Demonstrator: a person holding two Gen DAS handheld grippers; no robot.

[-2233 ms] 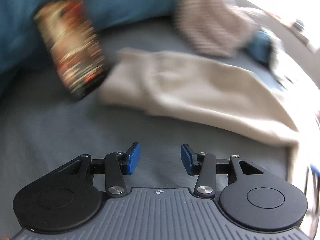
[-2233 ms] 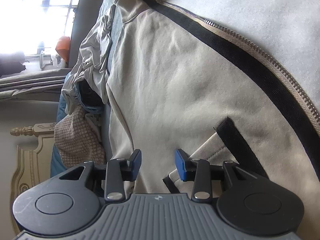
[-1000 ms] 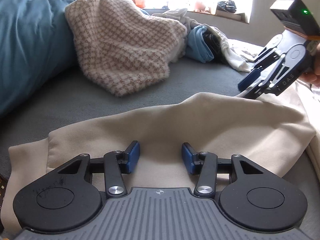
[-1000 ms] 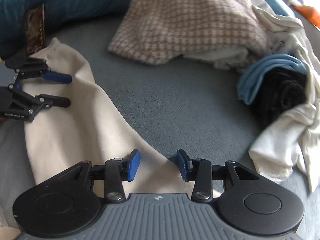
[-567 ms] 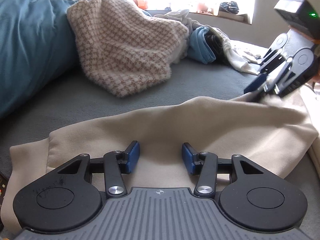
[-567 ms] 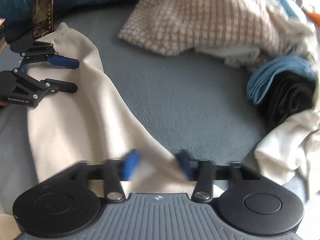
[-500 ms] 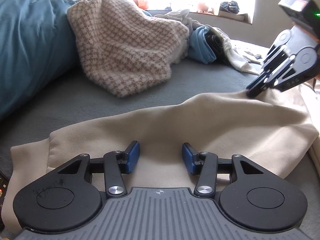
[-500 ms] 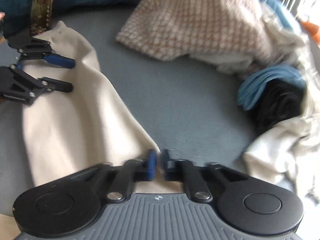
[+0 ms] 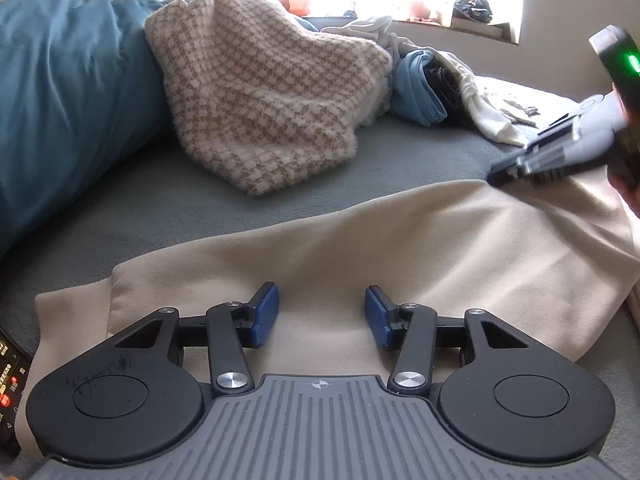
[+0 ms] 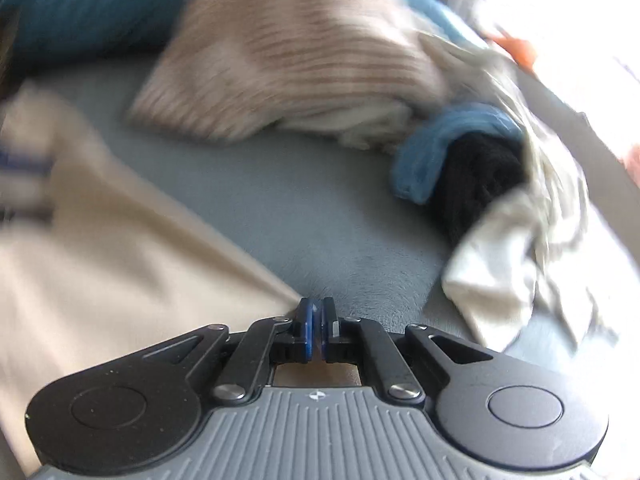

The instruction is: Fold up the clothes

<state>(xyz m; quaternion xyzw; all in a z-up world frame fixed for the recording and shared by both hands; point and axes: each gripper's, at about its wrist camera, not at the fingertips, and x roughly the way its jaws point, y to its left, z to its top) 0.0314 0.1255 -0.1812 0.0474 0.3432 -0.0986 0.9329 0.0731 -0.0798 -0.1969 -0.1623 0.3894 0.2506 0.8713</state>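
The cream, soft-knit garment [image 9: 360,248] lies in a long band on the grey bed [image 9: 400,168]. The right tongs [image 10: 318,322], which have just been shifting, pinch its edge at 6 o'clock. The left tongs [image 9: 318,314] hang spread above it. The right view is blurred; only the left shows the houndstooth blanket [image 9: 260,92] crisply.

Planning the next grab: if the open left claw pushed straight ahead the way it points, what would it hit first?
Probably the flat beige fabric garment lying right before the left claw; depth is uncertain.
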